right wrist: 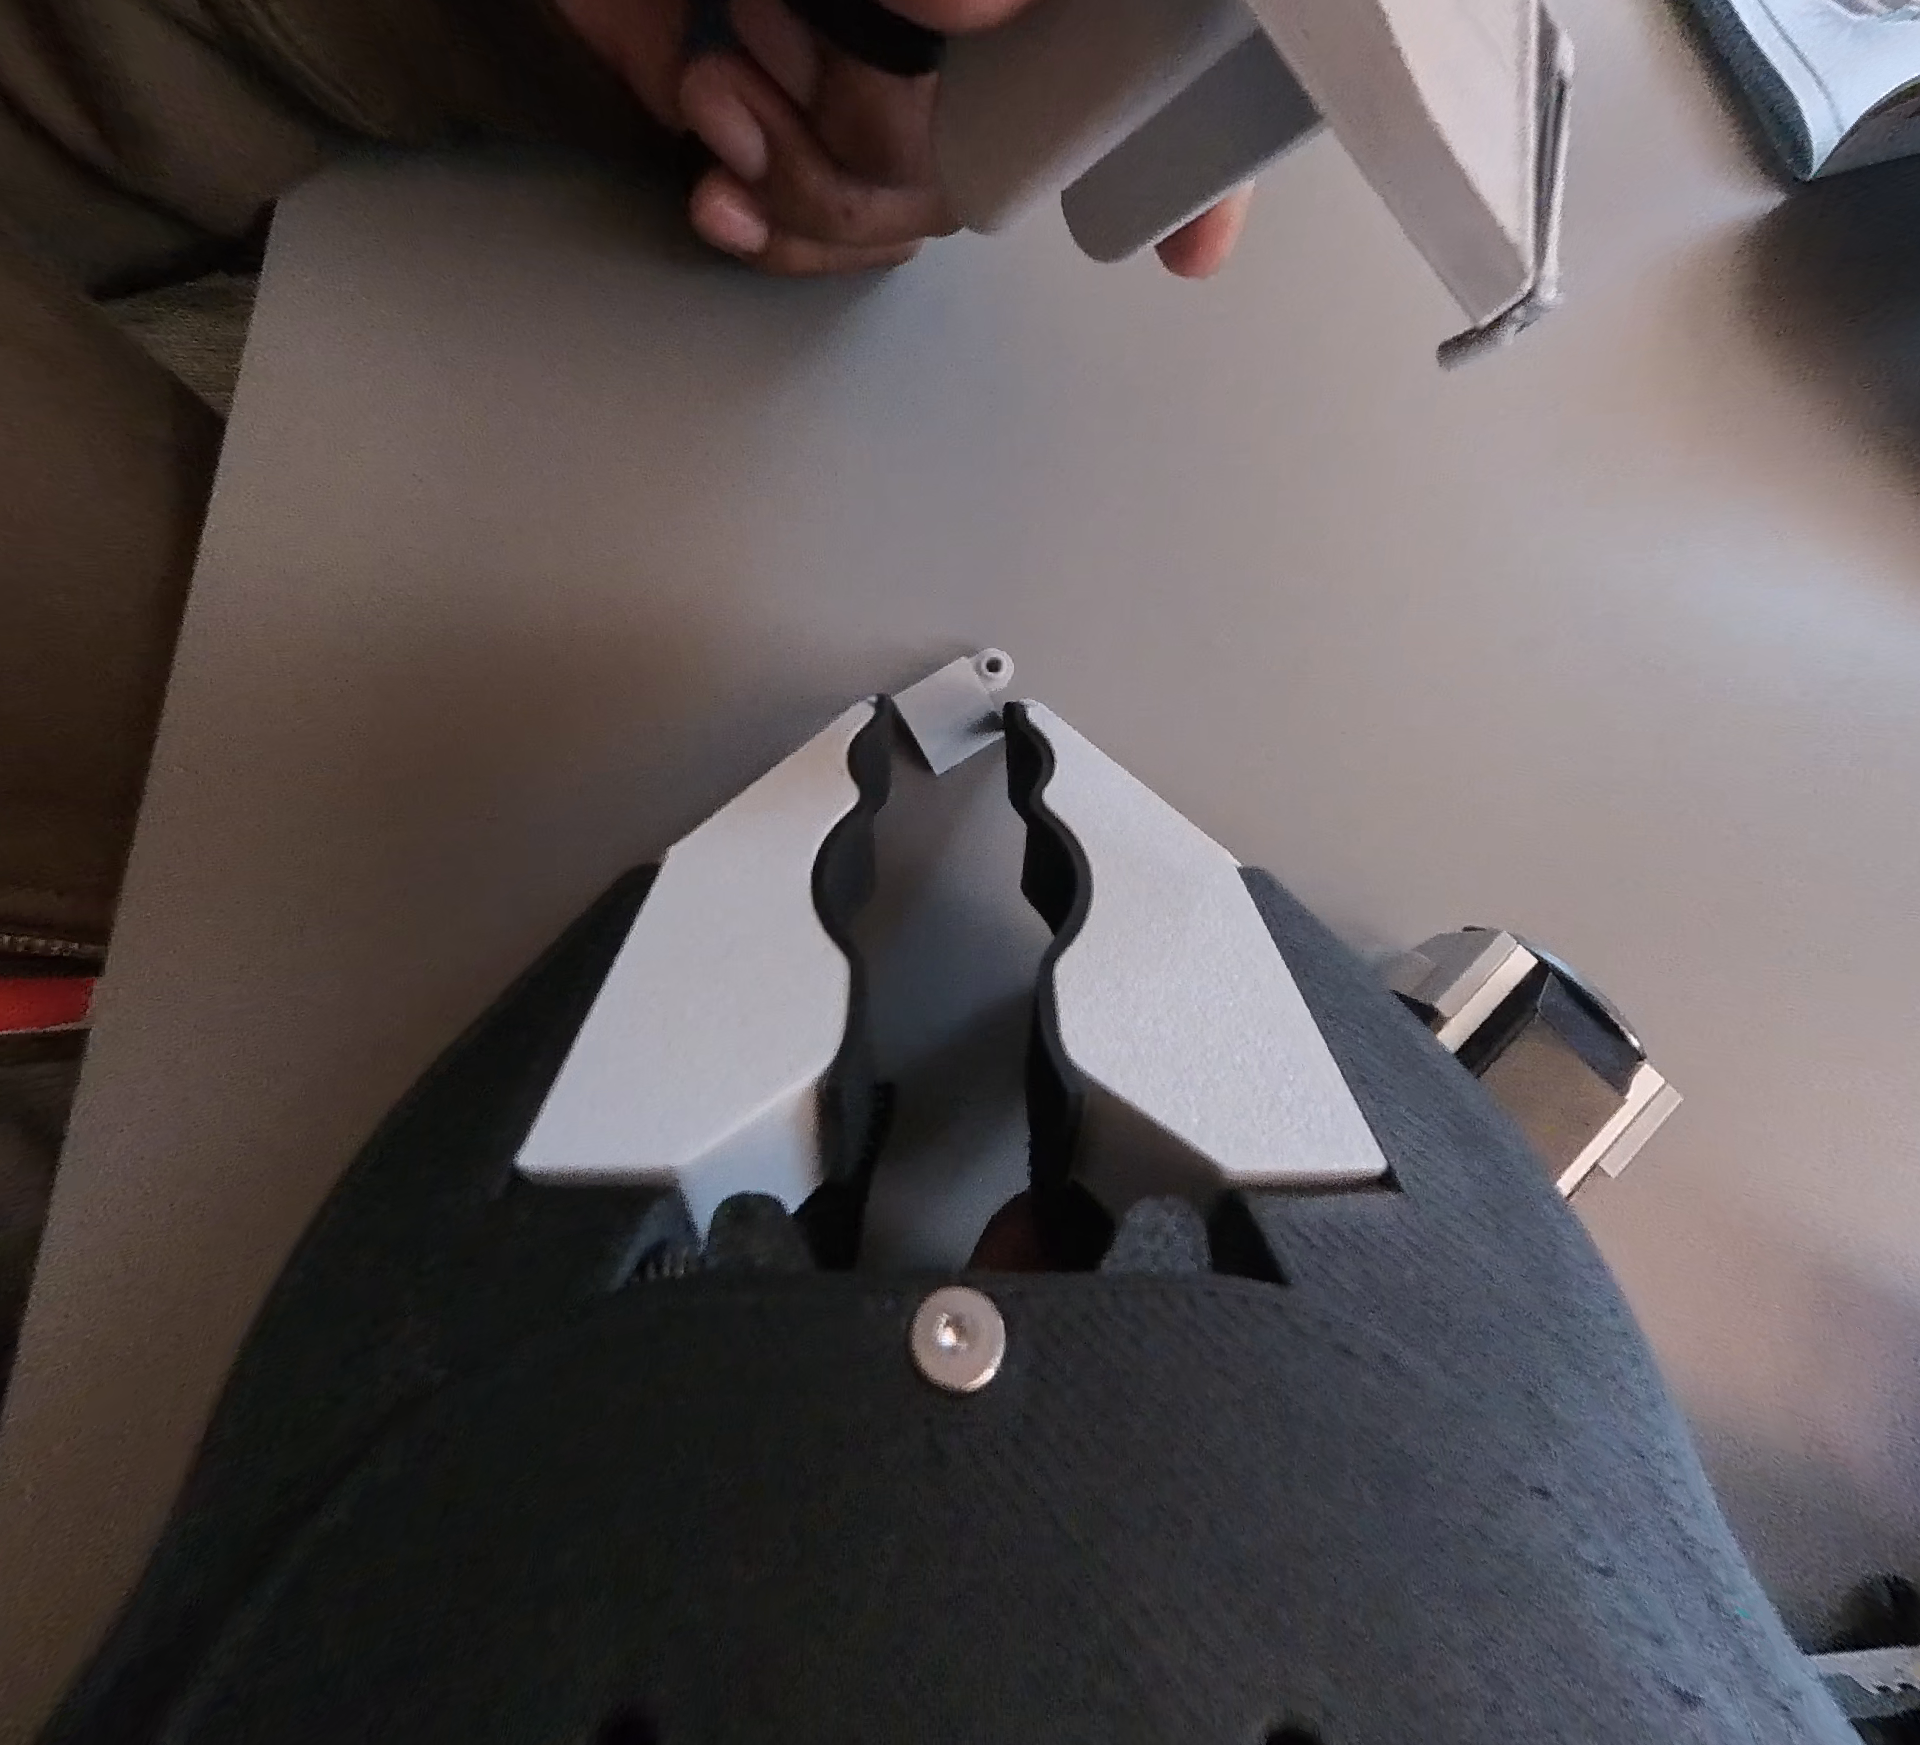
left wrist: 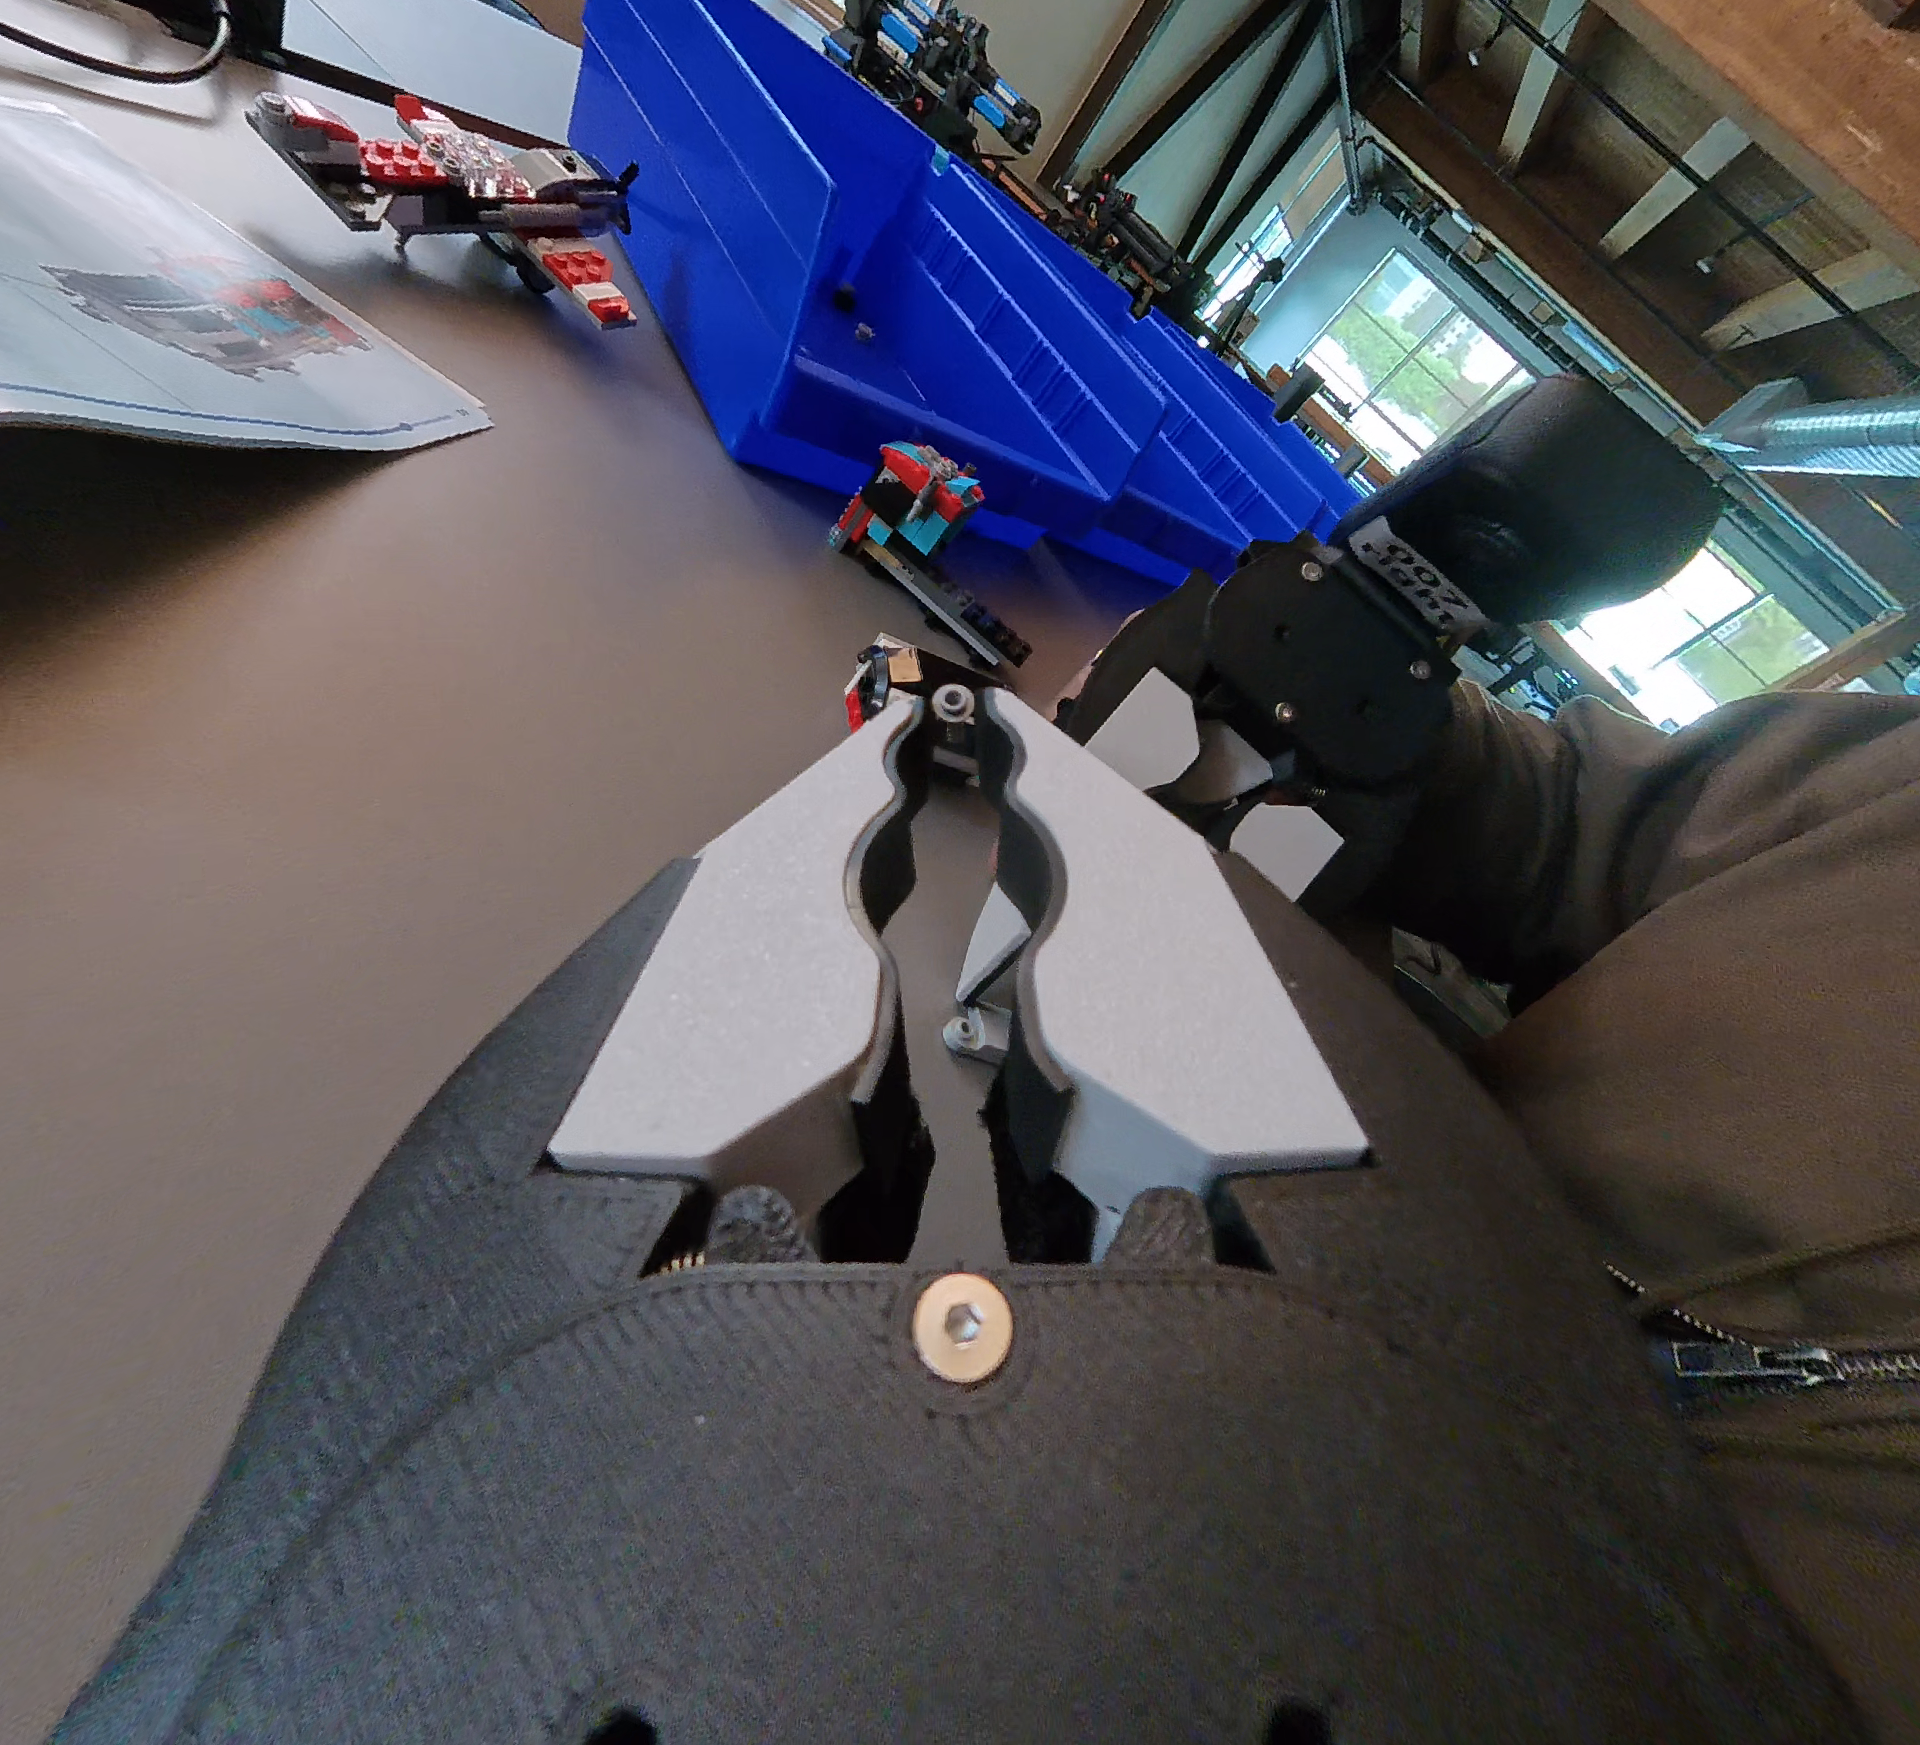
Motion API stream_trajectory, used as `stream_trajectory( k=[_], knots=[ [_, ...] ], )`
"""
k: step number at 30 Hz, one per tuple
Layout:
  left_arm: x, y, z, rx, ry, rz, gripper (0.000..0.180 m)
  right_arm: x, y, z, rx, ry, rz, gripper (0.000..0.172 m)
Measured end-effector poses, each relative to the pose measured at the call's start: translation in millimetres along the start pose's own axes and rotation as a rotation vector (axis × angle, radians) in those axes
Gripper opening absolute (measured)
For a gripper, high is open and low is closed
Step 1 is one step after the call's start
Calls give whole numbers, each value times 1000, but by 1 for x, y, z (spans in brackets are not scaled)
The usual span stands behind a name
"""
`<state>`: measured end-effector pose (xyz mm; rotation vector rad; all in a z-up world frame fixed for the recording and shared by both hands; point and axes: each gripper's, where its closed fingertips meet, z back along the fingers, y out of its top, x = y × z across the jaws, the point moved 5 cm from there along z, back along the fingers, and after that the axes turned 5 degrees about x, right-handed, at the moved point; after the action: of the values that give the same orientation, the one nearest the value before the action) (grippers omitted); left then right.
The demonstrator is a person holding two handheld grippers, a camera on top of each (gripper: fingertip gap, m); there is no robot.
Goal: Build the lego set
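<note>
The left gripper (left wrist: pixel 954 708) is seen with its jaws nearly closed on a small brick piece (left wrist: pixel 951 724), grey with a round stud on top, clamped at the very tips above the grey surface (left wrist: pixel 416 708). The right gripper (right wrist: pixel 943 727) is seen with its jaws partly open around a small light grey brick (right wrist: pixel 951 708) lying tilted on the surface; the right pad touches its edge, while a sliver of gap is left at the left pad, so no firm grip is shown. Blue bins (left wrist: pixel 831 241) are stood in a row at the back of the surface; a couple of small dark bits are seen in the nearest one. Only the left wrist view shows the bins, a red and grey brick aeroplane (left wrist: pixel 457 189), a red and teal brick model (left wrist: pixel 920 500) and an open booklet (left wrist: pixel 208 313). Only the right wrist view shows a grey and black block (right wrist: pixel 1538 1051) beside the right gripper and a hand (right wrist: pixel 831 64).
</note>
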<state>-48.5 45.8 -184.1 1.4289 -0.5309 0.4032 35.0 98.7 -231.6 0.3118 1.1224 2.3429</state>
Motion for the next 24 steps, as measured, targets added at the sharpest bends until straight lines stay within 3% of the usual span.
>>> stream_trajectory(
  k=[12,15,18,24],
  knots=[
    [-11,28,-23,-148,-208,-172,8,20,17,14,204,-170,34,21],
    [-15,23,-29,-169,-251,-135,8,21,19,19,249,-199,29,21],
    [-13,13,-24,-209,-254,-264,8,24,20,25,304,-209,9,20],
    [-9,10,-18,-226,-296,-233,8,31,21,30,340,-219,-20,20]
  ],
)
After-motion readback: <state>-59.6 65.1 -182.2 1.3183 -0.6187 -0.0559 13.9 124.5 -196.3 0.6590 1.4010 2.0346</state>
